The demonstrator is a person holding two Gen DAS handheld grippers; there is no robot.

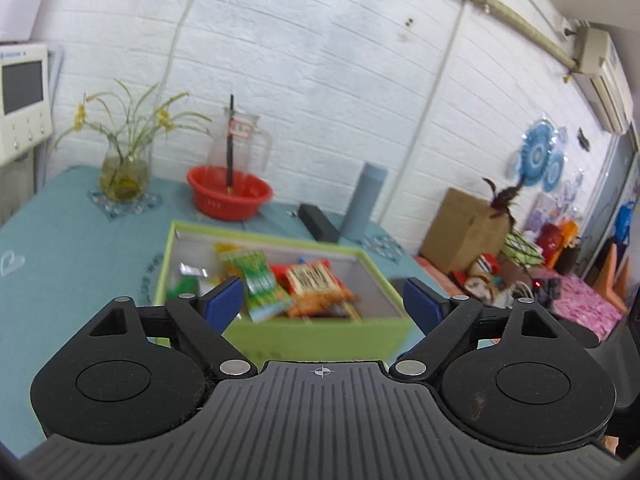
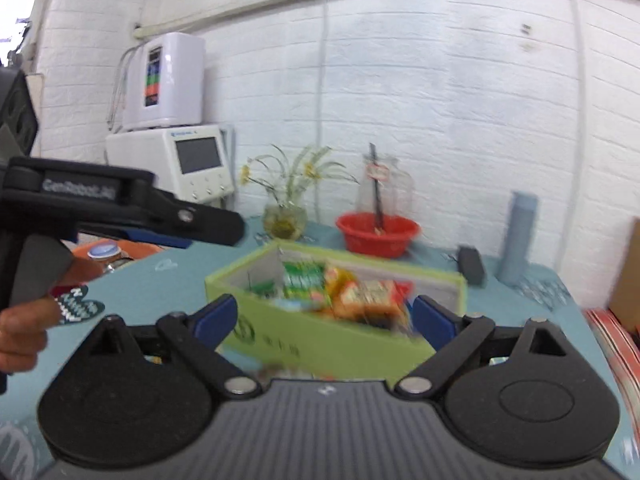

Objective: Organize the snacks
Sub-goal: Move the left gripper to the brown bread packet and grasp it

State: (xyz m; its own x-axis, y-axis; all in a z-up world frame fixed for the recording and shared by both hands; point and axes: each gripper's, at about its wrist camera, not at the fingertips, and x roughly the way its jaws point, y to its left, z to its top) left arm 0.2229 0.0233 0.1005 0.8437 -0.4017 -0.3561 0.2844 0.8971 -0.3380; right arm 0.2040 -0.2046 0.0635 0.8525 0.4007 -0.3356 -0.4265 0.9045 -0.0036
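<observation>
A green open box [image 1: 320, 338] sits on the teal table, holding a green snack packet [image 1: 258, 284], an orange packet [image 1: 316, 288] and other snacks. My left gripper [image 1: 324, 302] is open and empty, raised above the box's near wall. In the right wrist view the same box [image 2: 320, 344] lies ahead with green [image 2: 304, 280] and orange packets [image 2: 368, 296] inside. My right gripper [image 2: 324, 318] is open and empty above the box's near edge. The left gripper [image 2: 160, 216] shows at the left of that view, held in a hand.
A red bowl [image 1: 230, 196], a glass jug [image 1: 240, 140], a flower vase [image 1: 124, 176], a blue-grey bottle [image 1: 362, 200] and a black case [image 1: 318, 222] stand behind the box. A cardboard box [image 1: 464, 232] and clutter are at the right. A white machine [image 2: 200, 160] stands left.
</observation>
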